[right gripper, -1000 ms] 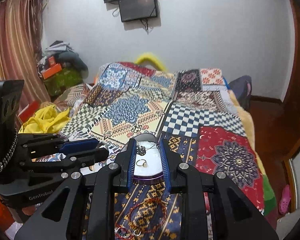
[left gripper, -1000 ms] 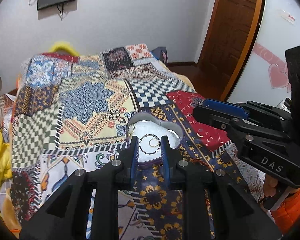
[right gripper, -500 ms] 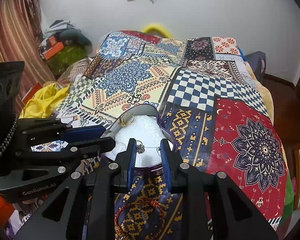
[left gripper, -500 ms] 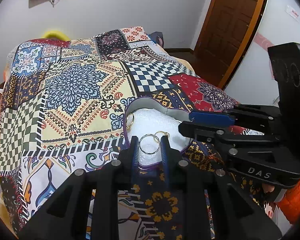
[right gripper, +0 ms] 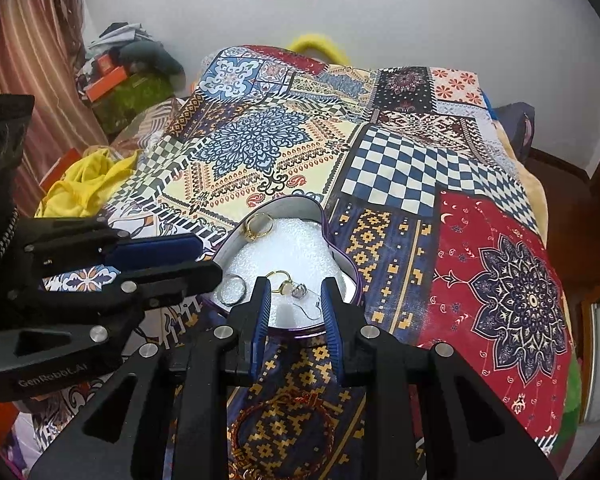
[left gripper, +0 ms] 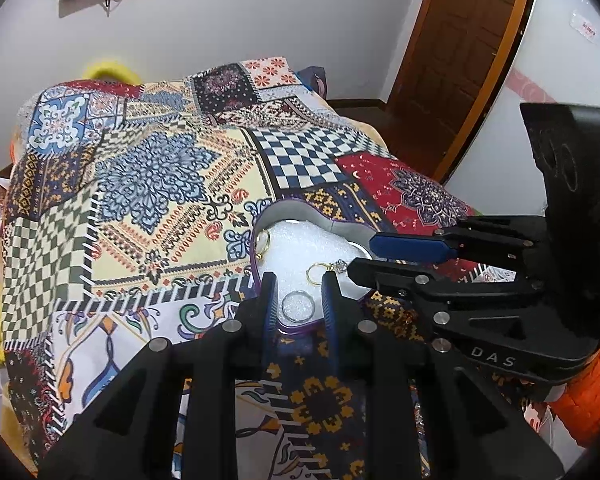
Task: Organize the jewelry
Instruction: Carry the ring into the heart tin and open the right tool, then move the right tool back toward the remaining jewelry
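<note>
Inside foam-lined heart box (left gripper: pixel 300 210), rings (left gripper: pixel 298 307)

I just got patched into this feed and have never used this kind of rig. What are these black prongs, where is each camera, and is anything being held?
There is no robot arm: a person holds one two-finger gripper in each hand, each with a fisheye camera looking along its fingers. The left view shows the left gripper at the bottom and the right one entering from the side; the right view shows the right gripper, mirrored. Both are open and hold nothing. They hover over a heart-shaped box on a patchwork bedspread. On its white foam lie a silver ring, a gold ring, an earring and another gold ring. A red bracelet lies outside it.
</note>
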`<state>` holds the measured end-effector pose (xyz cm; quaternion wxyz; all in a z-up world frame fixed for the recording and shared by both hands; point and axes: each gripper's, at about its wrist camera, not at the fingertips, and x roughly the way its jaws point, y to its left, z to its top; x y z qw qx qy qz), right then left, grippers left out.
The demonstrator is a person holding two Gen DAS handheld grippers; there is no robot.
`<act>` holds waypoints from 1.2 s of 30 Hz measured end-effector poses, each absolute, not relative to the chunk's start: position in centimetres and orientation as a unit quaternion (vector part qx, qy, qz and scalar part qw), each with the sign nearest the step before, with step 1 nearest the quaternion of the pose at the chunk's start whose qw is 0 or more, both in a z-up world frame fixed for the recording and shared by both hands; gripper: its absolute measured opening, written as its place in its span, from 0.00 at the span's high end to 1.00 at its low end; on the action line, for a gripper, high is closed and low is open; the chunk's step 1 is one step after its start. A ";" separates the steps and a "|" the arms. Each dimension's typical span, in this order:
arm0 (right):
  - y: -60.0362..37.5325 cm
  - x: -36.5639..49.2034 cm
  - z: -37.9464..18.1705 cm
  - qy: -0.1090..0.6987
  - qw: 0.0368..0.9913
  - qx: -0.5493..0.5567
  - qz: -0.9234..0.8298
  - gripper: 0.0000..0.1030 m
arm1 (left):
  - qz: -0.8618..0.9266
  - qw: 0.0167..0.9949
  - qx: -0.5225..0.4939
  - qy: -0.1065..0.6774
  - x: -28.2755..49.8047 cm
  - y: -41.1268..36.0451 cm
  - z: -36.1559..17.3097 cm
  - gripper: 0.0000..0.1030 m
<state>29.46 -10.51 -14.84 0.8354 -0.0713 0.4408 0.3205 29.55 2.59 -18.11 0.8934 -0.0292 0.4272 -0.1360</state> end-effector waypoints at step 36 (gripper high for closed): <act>-16.4 19.2 -10.1 0.384 0.885 -0.072 0.254 0.64 | -0.139 0.876 -0.023 0.460 19.5 -0.6 -17.8 0.70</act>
